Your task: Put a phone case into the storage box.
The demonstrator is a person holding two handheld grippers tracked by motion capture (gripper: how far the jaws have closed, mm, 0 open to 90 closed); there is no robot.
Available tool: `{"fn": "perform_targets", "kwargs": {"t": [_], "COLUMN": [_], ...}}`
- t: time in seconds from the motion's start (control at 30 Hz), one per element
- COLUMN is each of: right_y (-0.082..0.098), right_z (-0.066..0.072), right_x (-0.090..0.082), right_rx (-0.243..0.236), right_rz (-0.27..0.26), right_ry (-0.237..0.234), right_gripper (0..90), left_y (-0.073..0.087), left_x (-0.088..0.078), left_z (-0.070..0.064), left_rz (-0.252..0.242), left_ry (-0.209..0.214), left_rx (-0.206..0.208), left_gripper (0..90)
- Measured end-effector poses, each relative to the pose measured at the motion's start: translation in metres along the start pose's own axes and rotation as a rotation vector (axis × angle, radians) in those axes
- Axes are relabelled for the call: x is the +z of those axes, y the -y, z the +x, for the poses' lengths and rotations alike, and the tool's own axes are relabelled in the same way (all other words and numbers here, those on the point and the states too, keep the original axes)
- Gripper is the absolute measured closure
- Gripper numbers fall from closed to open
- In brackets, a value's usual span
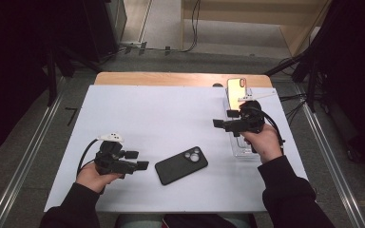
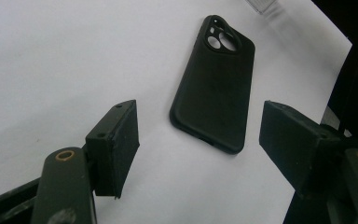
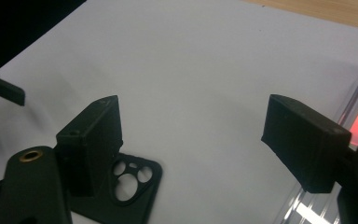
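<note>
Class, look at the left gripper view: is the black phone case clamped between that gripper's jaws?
No: the black phone case lies flat on the white table beyond the left gripper, whose open jaws touch nothing.

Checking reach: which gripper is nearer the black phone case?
Left. The left gripper sits just beside the black phone case, jaws open toward it. The right gripper hovers farther up the table.
</note>
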State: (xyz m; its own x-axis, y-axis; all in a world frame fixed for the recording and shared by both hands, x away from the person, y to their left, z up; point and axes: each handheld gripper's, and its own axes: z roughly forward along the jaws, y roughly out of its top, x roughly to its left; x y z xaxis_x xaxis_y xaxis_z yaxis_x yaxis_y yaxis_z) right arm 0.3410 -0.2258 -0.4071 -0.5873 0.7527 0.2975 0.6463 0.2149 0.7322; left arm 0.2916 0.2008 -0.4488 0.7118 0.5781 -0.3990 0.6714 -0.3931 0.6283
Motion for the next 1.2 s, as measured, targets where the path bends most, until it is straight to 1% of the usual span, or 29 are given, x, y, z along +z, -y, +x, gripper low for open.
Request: {"fn": "perform_targets", "kwargs": {"t": [0.17, 0.37, 0.47, 0.6, 0.77, 0.9, 1.07, 1.1, 1.2], "right_y": [0.008, 0.022, 0.029, 0.039, 0.054, 0.064, 0.077, 0.079, 0.088], "right_z": [0.009, 0.020, 0.025, 0.030, 0.033, 0.035, 0.036, 0.035, 0.034], "right_x": [-0.003, 0.000, 0.000, 0.000, -0.005, -0.009, -0.014, -0.015, -0.016], "right_rx": [0.001, -0.055, -0.052, -0.063, -0.078, -0.074, -0.110, -0.114, -0.104], "right_rz": [0.015, 0.045, 0.057, 0.078, 0.090, 0.099, 0.101, 0.103, 0.132], "right_ry": [-0.035, -0.059, -0.089, -0.097, -0.102, -0.113, -0.143, -0.143, -0.150], "right_gripper": [20.5, 20.5, 20.7, 20.8, 20.7, 20.7, 20.6, 20.6, 20.6], "left_y": [-0.001, -0.001, -0.001, -0.001, -0.001, -0.001, -0.001, -0.001, -0.001], "left_x": [-0.001, 0.000, 0.000, 0.000, 0.000, 0.001, 0.001, 0.001, 0.002], "left_z": [0.001, 0.000, 0.000, 0.000, -0.002, -0.002, -0.004, -0.005, -0.005], "left_rz": [-0.007, -0.003, -0.004, -0.006, -0.009, -0.003, -0.007, -0.007, -0.002], "left_ry": [-0.001, 0.000, 0.001, 0.006, 0.010, 0.012, 0.017, 0.017, 0.018], "left_rx": [-0.001, 0.005, 0.005, 0.008, 0.017, 0.025, 0.029, 0.030, 0.036], "left_gripper": [28.8, 28.8, 28.8, 28.8, 28.8, 28.8, 28.8, 28.8, 28.8]}}
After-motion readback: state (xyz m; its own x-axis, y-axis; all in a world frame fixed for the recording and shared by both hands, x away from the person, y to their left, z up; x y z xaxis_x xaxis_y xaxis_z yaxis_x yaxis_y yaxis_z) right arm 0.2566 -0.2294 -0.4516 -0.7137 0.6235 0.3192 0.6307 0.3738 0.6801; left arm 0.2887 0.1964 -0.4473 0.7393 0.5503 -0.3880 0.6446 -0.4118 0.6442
